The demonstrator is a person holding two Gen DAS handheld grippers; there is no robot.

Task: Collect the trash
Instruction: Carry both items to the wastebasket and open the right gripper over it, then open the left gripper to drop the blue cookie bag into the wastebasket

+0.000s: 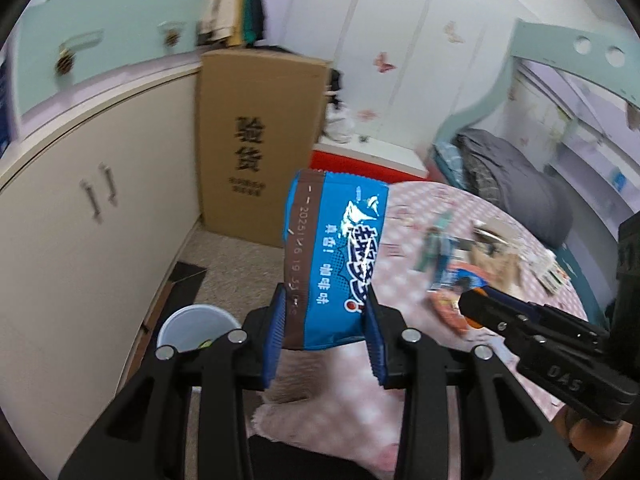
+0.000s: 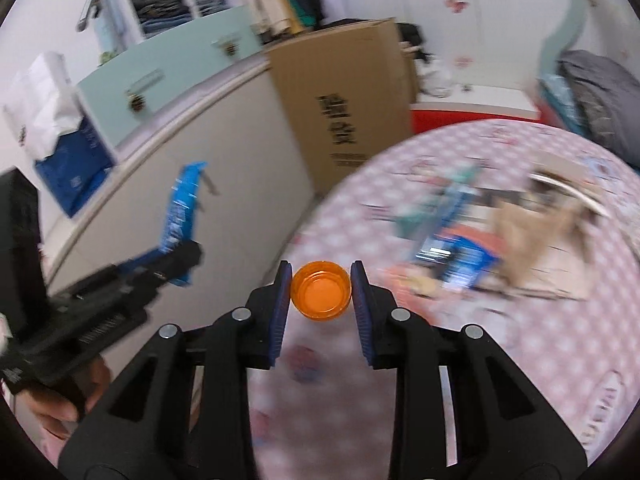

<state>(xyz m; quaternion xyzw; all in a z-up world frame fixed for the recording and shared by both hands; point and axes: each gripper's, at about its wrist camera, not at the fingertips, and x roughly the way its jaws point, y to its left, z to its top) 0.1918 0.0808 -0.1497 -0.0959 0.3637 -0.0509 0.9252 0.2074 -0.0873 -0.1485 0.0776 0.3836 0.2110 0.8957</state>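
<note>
left gripper [image 1: 326, 320] clamps blue snack wrapper [image 1: 336, 256], long axis upright | right gripper [image 2: 320, 292] pinches orange cap [image 2: 321, 296] over table [image 2: 540, 360] | I judge white bin [image 1: 196, 326] lower-left, nearer my left

Pink dotted bedspread [image 2: 500, 360] strewn with blurred wrappers [image 2: 452, 252], perhaps a crumpled tan paper bag [image 2: 528, 228] beside them.

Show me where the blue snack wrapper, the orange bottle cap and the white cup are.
blue snack wrapper [image 1: 336, 256]: left wrist view, middle of its printed front.
orange bottle cap [image 2: 321, 297]: right wrist view, its open inside.
white cup [image 1: 196, 326]: left wrist view, its inner wall.
</note>
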